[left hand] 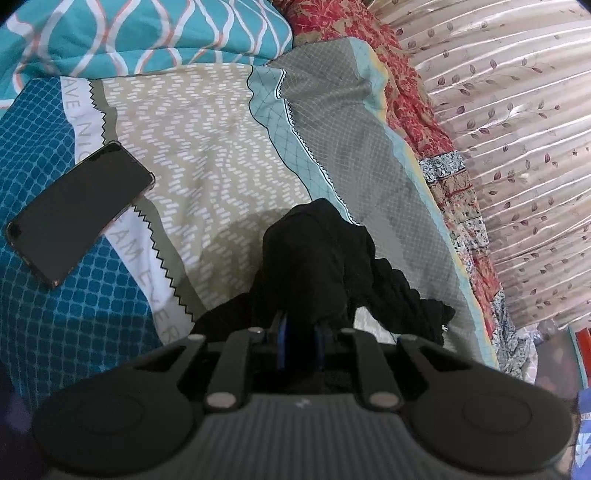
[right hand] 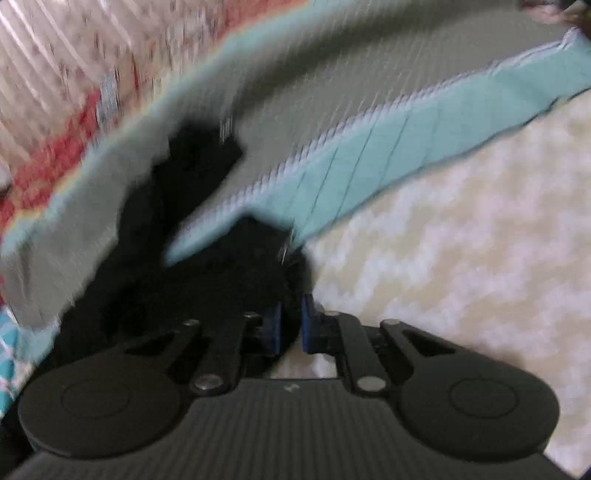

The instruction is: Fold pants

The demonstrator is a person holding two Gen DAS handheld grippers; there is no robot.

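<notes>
Black fabric, left wrist view: pants point(left hand: 314, 266) bunched in a heap on the patterned bedsheet point(left hand: 207, 147), draped over the fingertips of the left gripper point(left hand: 300, 328); a crinkled band trailing toward the right.
Left tongs: blue pads nearly together, clamped on a fold of the pants.
Neighbouring object: dark phone point(left hand: 77, 214) lying flat on the sheet, left of the heap and apart from it.
Far boundary: turquoise pillow point(left hand: 147, 33) at the top; red floral cloth point(left hand: 406, 103) and pale leaf-print curtain point(left hand: 517, 147) along the right side of the bed.
Right wrist view (heavily blurred): pants point(right hand: 177, 240) dark against the grey and teal bands of the bedsheet point(right hand: 461, 240), reaching down to the right gripper point(right hand: 291, 325).
Right tongs: blue pads narrowly apart with dark cloth at the tips; pinch judged likely, not certain through the blur.
Risk, grip: thin pinch on loose cloth; likely slip if pulled quickly, leaving the fold uneven.
Risk, phone: sweep of trailing fabric leftward likely to drag or flip it.
Risk, edge: heap close to the curtain side of the bed; a leg could spill over if spread that way.
Open room: broad beige middle of the sheet, best ground for laying the pants flat.
</notes>
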